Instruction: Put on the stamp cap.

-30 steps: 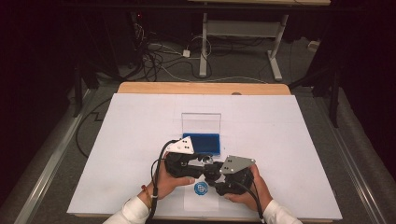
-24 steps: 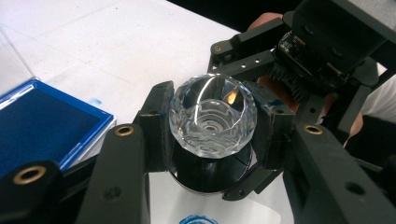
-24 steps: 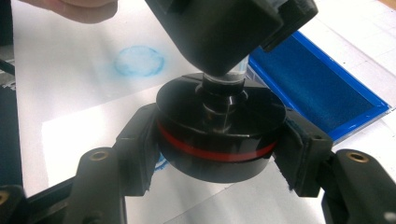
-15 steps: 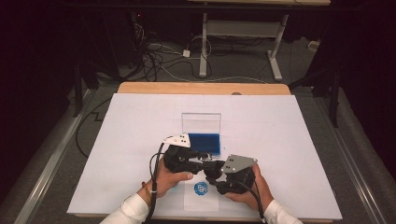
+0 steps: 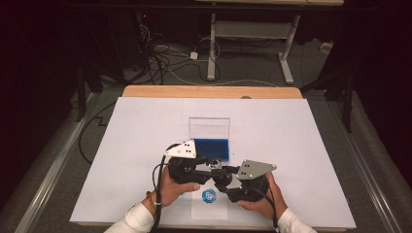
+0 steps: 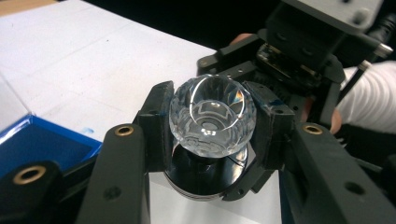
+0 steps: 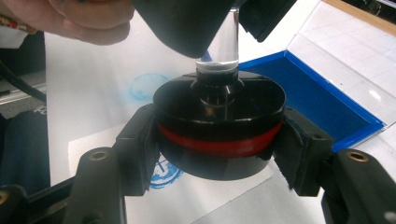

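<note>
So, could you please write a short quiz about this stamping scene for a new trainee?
1. True or false: the left gripper is shut on the clear handle of the stamp.
2. Which part does the right gripper grip? A) the blue ink pad B) the black round base with a red band C) the paper sheet
3. What mark lies on the paper under the stamp, and what colour is it?

Key:
1. True; both pads press on the handle.
2. B.
3. A round blue stamp print, partly hidden by the base in the right gripper view.
</note>
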A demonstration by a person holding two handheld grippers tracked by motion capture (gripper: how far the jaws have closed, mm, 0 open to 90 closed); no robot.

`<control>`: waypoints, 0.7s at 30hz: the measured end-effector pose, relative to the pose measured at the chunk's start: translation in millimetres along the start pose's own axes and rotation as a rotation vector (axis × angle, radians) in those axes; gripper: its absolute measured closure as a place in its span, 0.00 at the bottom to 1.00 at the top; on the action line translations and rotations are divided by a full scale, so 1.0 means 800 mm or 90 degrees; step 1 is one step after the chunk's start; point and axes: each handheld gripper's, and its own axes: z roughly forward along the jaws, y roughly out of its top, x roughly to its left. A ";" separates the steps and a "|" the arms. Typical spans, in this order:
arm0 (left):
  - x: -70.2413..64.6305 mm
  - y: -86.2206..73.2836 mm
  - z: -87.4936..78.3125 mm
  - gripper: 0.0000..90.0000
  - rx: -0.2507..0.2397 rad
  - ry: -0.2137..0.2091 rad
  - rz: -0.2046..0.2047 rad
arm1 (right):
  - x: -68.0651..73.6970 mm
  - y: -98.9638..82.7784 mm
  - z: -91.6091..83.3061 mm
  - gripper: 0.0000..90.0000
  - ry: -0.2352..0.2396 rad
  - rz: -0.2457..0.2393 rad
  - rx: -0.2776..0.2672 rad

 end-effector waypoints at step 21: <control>0.024 -0.003 0.014 0.61 0.033 -0.061 -0.082 | 0.002 0.000 0.005 0.43 -0.021 -0.009 0.043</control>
